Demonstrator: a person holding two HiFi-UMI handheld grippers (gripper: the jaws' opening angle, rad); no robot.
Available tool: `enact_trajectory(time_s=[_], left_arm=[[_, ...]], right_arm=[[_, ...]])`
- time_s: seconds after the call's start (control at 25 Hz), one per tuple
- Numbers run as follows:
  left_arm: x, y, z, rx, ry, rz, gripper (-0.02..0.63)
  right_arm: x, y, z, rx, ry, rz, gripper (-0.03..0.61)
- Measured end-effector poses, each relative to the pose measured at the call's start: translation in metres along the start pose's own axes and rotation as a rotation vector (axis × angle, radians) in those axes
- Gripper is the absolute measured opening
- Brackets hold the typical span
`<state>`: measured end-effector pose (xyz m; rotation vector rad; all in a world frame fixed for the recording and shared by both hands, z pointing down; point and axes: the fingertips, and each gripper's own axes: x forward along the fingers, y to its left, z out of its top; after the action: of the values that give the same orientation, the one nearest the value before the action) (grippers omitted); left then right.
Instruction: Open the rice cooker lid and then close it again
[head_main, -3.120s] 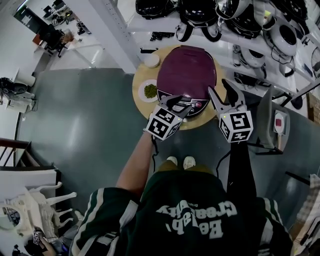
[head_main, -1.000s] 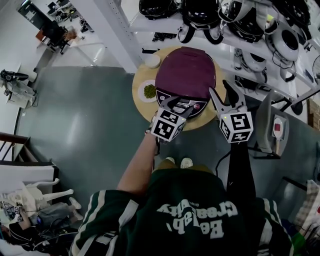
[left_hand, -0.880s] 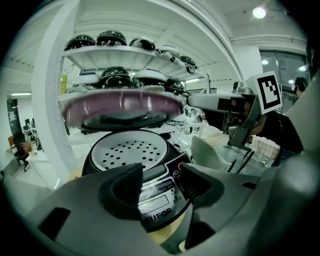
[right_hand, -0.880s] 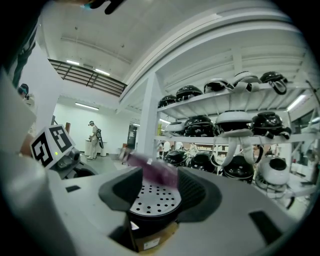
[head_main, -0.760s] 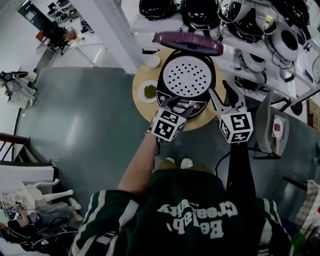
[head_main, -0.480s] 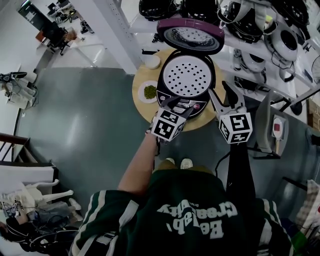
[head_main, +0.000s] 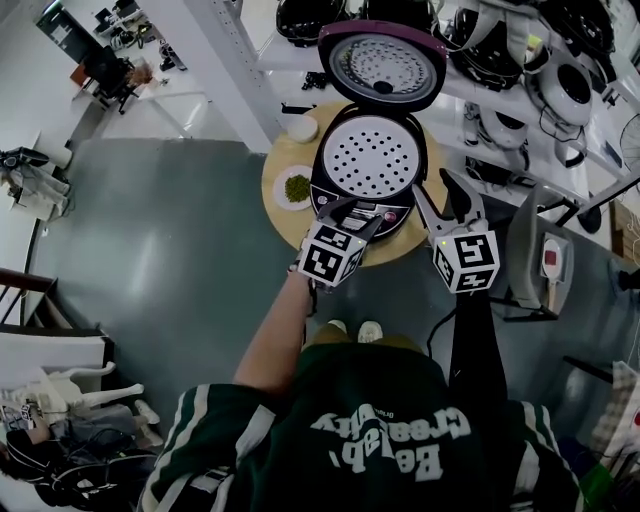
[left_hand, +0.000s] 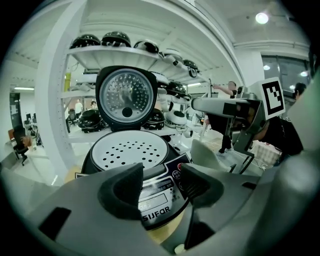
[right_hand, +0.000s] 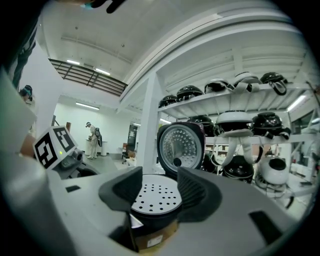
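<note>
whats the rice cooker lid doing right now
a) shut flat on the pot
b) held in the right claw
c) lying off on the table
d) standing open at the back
d: the lid stands raised behind the rice cooker, its metal inner face showing and the perforated tray uncovered.

Rice cooker lid (head_main: 381, 62) is showing a purple rim; hole-dotted inner tray (head_main: 372, 157) is showing white; table (head_main: 278, 160) is showing tan
</note>
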<state>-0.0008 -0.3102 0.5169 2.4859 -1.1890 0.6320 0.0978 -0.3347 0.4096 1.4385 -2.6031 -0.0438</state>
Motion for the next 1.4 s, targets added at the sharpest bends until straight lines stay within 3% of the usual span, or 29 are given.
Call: enact_trajectory(time_s=[0.4,0.64,0.84,1.16,1.4], left_arm=[[0.001,0.002,0.005,0.004,-0.030,0.040,0.229],[0.002,0.003,0.003,0.116,-0.035,0.064,0.213],[0.001,0.002,0.013,0.132,-0.042,0.058,0.215],[-0.017,0.017,0.076,0.154,-0.214,0.112,0.216],[-0.027,0.043,0.119,0.148,-0.323,0.115,0.218]], right_arm=[[-0.004,-0.004,0.011,-0.018,-0.016,0.002,0.225],[-0.010,-0.009,0.022,-0.032,-0.037,0.000,0.229],[-0.008,-0.015,0.032,-0.042,-0.055,-0.005,0.229],[0.005,-0.025,0.050,-0.065,-0.078,-0.009,0.232],[0.038,-0.036,0.073,-0.148,-0.068,-0.018,0.245]])
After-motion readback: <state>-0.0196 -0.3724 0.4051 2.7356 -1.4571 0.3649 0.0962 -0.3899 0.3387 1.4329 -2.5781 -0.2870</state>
